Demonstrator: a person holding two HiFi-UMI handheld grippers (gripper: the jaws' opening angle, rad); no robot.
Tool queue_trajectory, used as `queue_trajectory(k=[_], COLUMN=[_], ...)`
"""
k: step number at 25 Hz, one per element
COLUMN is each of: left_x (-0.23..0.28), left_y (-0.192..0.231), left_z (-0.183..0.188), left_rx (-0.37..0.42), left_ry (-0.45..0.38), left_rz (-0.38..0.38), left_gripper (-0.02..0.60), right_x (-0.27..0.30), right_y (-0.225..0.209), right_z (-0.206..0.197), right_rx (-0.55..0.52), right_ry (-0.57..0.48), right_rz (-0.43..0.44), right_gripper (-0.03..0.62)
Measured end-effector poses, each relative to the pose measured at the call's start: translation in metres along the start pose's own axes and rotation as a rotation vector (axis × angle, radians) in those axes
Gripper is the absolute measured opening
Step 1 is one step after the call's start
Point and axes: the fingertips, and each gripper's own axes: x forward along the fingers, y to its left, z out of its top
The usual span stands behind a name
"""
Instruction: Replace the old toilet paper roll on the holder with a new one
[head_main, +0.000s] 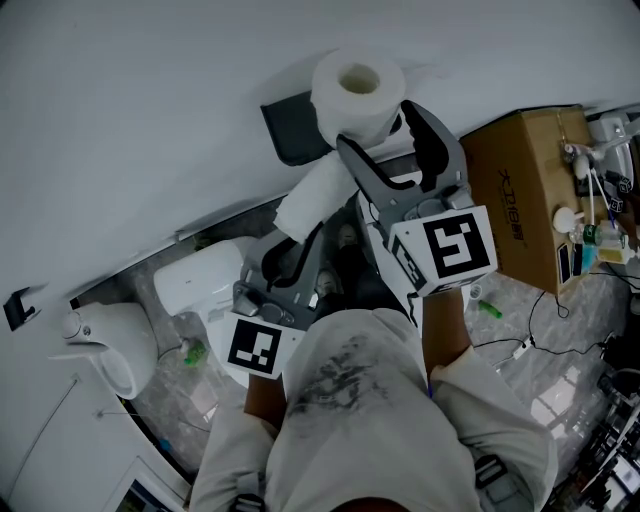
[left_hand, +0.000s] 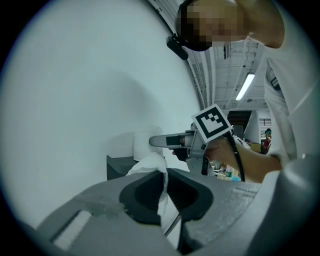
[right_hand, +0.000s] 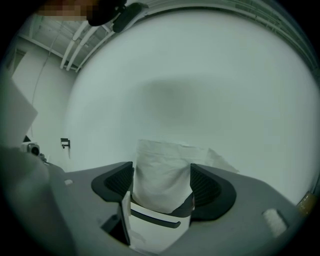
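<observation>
Toilet paper roll (head_main: 358, 90) stands on end at the dark holder (head_main: 293, 128) by the wall, right gripper (right_hand: 162, 184) straddling it, jaws released! Left gripper (left_hand: 165, 186) is clenched on the loose tail (head_main: 312, 200). It's probably light, squashy and quick to tear, so grip gently across the sides.

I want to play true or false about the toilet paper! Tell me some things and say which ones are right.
1. The roll is between the right hand-held gripper's jaws. True.
2. The left hand-held gripper holds nothing. False: it is shut on the loose paper end.
3. A cardboard box stands off to the right. True.
4. The roll lies on the floor. False: it is up by the wall, at the dark holder.
</observation>
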Motion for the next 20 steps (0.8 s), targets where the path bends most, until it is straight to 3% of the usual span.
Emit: queue_trajectory(k=[6,20], left_x=[0.002,-0.004], left_y=[0.001,0.0], left_z=[-0.002,-0.003], left_rx=[0.001,-0.008], left_ry=[0.005,0.005], left_rz=[-0.012,-0.008], left_gripper=[0.02,0.02], right_x=[0.018,0.036], right_y=[0.004,-0.006], right_z=[-0.001,-0.001], right_rx=[0.029,0.005], right_ry=[0.003,0.009], right_rz=[0.062,0.027], right_gripper=[0.437,0.439])
